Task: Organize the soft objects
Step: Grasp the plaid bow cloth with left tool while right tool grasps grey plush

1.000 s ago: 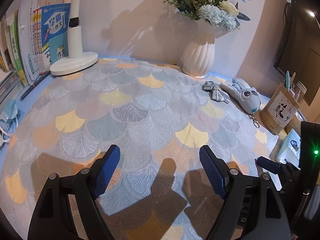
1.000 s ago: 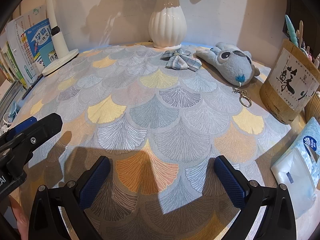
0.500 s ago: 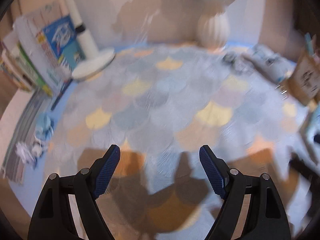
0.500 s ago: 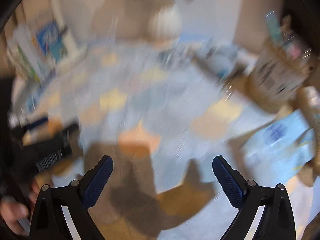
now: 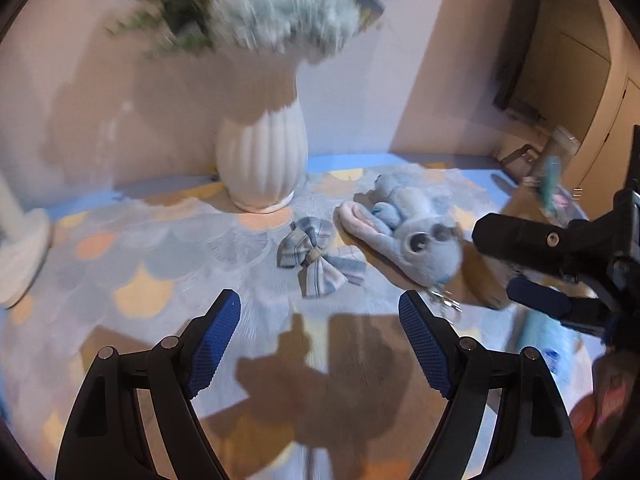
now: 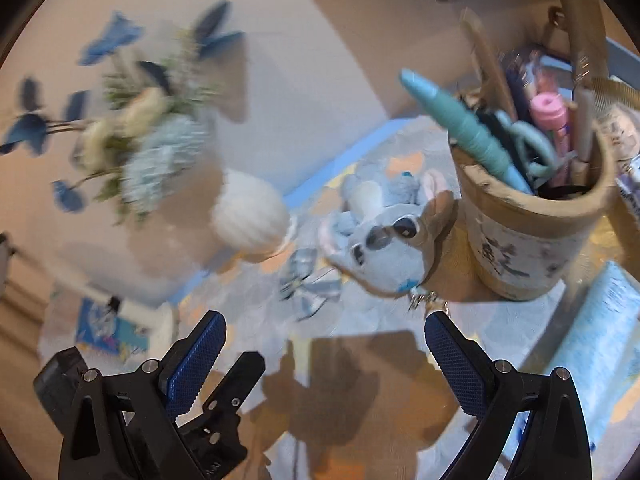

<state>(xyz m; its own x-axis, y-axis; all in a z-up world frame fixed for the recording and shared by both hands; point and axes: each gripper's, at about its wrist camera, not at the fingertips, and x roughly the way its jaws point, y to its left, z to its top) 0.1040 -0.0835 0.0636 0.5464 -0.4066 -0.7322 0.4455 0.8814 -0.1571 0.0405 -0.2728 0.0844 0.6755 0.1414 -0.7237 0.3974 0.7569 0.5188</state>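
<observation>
The surface (image 5: pixel 160 240) wears a cloth of fan-shaped scales in grey, pale blue, yellow and orange. On it lie a grey-and-blue plaid bow (image 5: pixel 316 260) and a pale blue plush toy (image 5: pixel 416 236) with pink-lined ears. The ribbed vase (image 5: pixel 262 160) is white with pale blue flowers (image 5: pixel 280 20), and each hand-held gripper (image 5: pixel 320 344) is black with blue pads.

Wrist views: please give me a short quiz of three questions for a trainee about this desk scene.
1. True or false: the left gripper holds the plaid bow.
2. What lies directly right of the bow in the left wrist view?
3. Where do the scissors stand: A) white vase, B) pen holder?

Key: 1. False, it is open and empty. 2. The blue plush toy. 3. B.
</observation>
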